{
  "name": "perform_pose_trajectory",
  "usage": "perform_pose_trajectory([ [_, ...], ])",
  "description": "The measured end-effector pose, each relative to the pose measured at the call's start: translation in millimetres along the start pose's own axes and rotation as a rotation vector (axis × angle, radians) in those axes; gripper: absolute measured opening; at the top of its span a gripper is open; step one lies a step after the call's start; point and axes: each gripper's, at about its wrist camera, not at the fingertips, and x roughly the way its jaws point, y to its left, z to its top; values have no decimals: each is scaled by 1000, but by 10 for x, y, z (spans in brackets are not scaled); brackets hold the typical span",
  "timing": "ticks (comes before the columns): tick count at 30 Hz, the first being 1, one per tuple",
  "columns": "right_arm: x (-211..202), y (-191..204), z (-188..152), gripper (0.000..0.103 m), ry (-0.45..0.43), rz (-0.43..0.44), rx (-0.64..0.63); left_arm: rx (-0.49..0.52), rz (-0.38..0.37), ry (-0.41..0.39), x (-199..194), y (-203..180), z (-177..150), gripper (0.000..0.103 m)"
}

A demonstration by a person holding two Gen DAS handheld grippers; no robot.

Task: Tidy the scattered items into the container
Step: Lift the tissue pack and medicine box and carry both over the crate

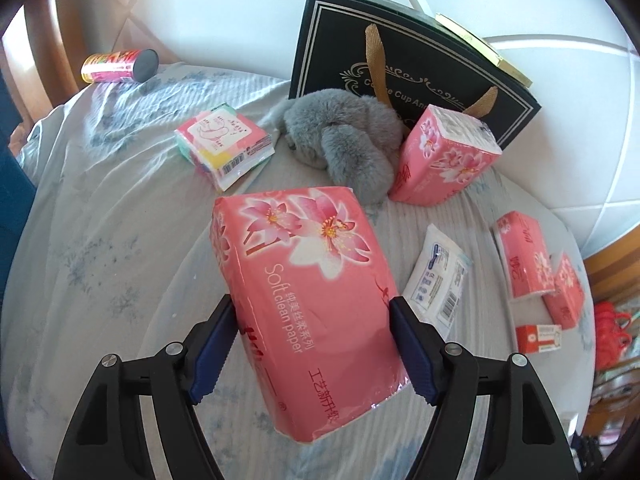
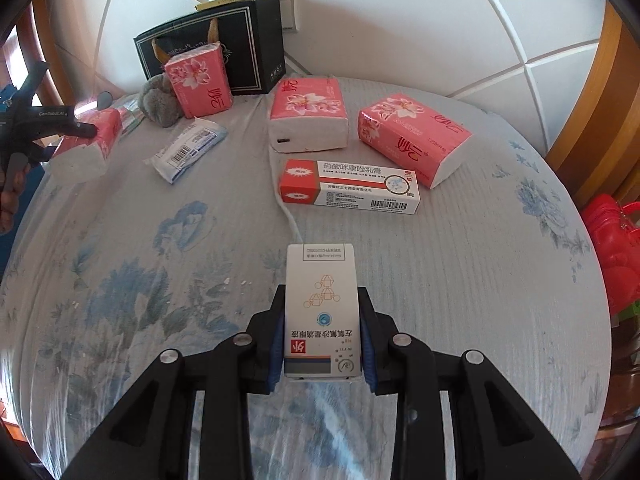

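Observation:
My left gripper (image 1: 312, 304) is shut on a pink "Soft clean paper" tissue pack (image 1: 304, 264), its blue pads pressing both long sides, and the pack hangs above the bed. The same pack (image 2: 90, 142) shows at the far left of the right wrist view. My right gripper (image 2: 322, 296) is shut on a small white medicine box (image 2: 320, 276), held off the sheet. The container, a black gift bag (image 1: 400, 60) with gold handles, stands upright at the headboard, also the black bag (image 2: 244, 48) at the back left.
On the floral sheet (image 2: 160, 280) lie a grey plush (image 1: 344, 136), a tissue pack leaning on the bag (image 1: 444, 156), a small colourful packet (image 1: 224, 144), a can (image 1: 120, 66), a white packet (image 2: 188, 152), two pink packs (image 2: 308, 116) (image 2: 412, 136) and a red-white box (image 2: 348, 188).

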Motion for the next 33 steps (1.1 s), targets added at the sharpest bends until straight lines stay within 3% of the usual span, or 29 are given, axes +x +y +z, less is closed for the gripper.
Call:
perform_pose_trajectory([
  [22,-1792,911,67,30,-174,47,-78,70,-117,-63,-1553,204,-612,74],
  [33,-2423,1281,-11,30,-242,69,-69,123,-115,-109,-2259,382,-982,74],
])
